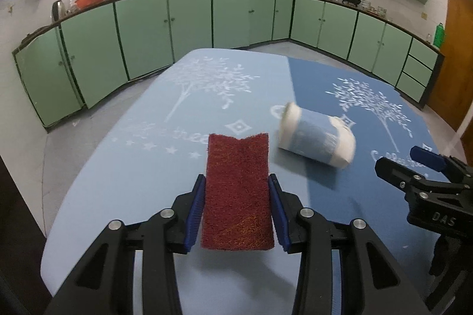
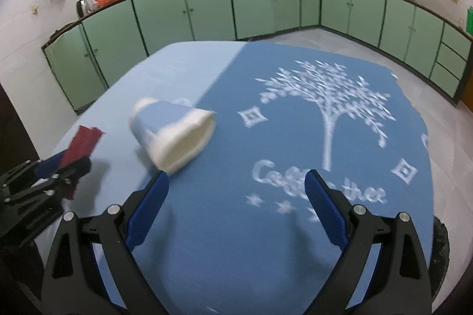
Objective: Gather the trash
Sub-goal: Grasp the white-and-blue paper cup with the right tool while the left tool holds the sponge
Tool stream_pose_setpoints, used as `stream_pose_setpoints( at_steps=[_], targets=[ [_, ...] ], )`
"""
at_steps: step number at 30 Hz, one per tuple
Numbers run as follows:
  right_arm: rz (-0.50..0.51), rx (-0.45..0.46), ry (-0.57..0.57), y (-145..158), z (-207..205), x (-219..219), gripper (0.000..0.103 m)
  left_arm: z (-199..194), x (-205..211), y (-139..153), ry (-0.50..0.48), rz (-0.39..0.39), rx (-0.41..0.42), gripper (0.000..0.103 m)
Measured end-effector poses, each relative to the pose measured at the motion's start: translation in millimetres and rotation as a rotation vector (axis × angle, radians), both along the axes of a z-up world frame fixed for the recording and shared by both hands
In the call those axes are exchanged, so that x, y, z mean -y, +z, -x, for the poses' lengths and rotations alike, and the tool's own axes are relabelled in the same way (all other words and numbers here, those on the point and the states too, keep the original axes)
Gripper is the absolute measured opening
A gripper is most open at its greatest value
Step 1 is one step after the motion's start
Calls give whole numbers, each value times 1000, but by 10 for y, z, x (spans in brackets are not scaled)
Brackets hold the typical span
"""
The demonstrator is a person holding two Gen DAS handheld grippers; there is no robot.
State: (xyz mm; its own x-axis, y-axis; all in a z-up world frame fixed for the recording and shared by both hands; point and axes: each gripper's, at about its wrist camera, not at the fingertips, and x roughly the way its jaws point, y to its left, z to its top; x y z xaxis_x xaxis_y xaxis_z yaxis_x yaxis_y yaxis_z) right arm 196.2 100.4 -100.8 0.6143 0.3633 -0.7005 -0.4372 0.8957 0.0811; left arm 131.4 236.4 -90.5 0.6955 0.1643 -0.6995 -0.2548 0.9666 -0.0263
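My left gripper (image 1: 238, 205) clamps the red scouring pad (image 1: 238, 190): light, springy, held by its edges | right gripper (image 2: 236, 196) gapes empty | paper cup (image 2: 174, 131) lies tipped on tablecloth (image 2: 266, 226), crushable, grip mid-body.

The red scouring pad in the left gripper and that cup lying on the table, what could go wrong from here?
The red scouring pad bows between the left gripper pads and sticks out far past them, so it may slip out. The paper cup lies on its side and could roll off the tablecloth if the open right gripper nudges it.
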Motion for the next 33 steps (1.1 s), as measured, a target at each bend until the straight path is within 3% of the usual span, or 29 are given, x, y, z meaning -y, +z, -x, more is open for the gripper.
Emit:
stream_pose_setpoints(
  at_steps=[8, 15, 25, 33],
  targets=[
    [-20, 16, 37, 93, -22, -554, 90, -22, -344, -33, 42, 11, 3, 41],
    [-4, 15, -22, 60, -113, -911, 90, -52, -533, -61, 43, 21, 0, 41],
    [54, -7, -105, -114, -283, -970, 90, -122, -610, -137, 23, 48, -9, 41],
    [35, -74, -77, -217, -376, -980, 88, -172, -641, -161, 24, 64, -14, 41]
  ],
)
